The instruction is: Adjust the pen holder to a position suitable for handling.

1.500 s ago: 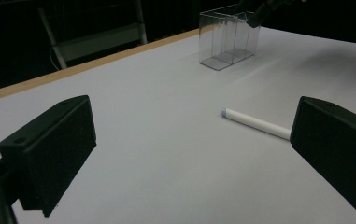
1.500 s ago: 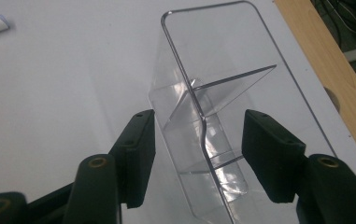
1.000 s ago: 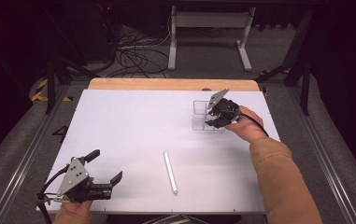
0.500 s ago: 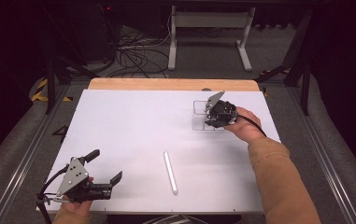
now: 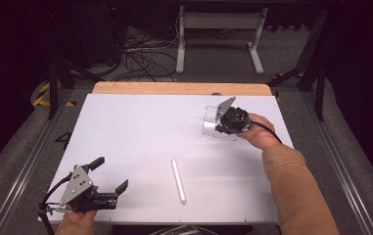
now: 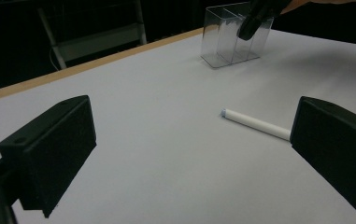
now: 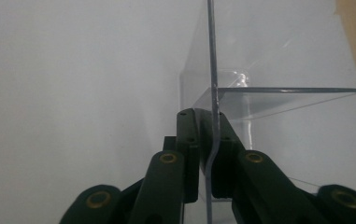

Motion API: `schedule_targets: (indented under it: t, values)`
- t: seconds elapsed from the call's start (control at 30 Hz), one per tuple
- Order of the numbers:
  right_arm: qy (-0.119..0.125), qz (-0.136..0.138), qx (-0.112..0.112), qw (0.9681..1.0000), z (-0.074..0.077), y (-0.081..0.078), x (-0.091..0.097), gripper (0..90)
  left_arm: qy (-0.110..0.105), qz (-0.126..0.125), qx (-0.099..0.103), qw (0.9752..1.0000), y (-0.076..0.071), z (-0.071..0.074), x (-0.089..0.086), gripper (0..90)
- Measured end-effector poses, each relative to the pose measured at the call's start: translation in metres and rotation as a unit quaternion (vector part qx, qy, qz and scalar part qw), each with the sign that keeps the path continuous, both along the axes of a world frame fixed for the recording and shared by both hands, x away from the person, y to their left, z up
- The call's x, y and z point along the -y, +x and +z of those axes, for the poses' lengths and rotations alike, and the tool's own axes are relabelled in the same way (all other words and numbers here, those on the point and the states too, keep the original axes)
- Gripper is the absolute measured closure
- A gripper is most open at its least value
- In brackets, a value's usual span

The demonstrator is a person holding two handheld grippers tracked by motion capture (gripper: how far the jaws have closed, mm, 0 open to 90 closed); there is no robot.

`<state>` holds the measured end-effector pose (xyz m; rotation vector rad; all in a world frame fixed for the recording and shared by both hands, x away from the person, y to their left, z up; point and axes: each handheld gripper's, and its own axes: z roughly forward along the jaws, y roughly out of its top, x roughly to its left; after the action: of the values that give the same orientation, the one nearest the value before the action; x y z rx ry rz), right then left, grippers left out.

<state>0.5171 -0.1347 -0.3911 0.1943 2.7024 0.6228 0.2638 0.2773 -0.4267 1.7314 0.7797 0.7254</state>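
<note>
Clear plastic is what your right gripper (image 7: 207, 154) has just been closing on: its jaws now pinch one thin wall of the transparent two-compartment box (image 5: 212, 121), the wall running straight up between the pads in the right gripper view. On the high view the box sits toward two o'clock on the white table (image 5: 140, 132), with your right gripper (image 5: 230, 122) on its near-right side.

You hold a single slick wall and nothing else. Lift from here and the box's weight hangs off that one edge, so I'd expect it to pivot in the pads and tip, or slide free and drop. Squeeze harder and the wall may flex; it already looks slightly bowed just below the pads, though that could be distortion through the plastic. Drag rather than lift and the far bottom edge could catch on the table and twist the box out of your grip.

Your left gripper (image 5: 106, 183) rests near seven o'clock, jaws wide apart and holding nothing. The white tube (image 5: 178, 180) lies flat near six o'clock, just to its right and well apart from the box. Sweep the left gripper carelessly and you'd likely roll that tube, since it is round and nothing stops it
</note>
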Motion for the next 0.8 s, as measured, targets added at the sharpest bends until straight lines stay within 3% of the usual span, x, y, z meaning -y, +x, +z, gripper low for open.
schedule_targets:
  t: [0.37, 0.7, 0.8]
  values:
    - [0.034, 0.035, 0.001, 0.9988, 0.022, -0.021, -0.017, 87.1, 0.001, -0.001, 0.000, 1.0000, 0.001, 0.000, 0.001, 1.2]
    - [0.032, 0.067, -0.020, 0.9971, 0.024, -0.033, -0.060, 87.2, -0.001, -0.002, -0.001, 1.0000, 0.001, 0.000, 0.000, 1.2]
    - [0.019, 0.078, -0.029, 0.9963, 0.021, -0.034, -0.071, 87.1, -0.006, -0.002, -0.003, 1.0000, 0.000, 0.000, 0.000, 1.2]
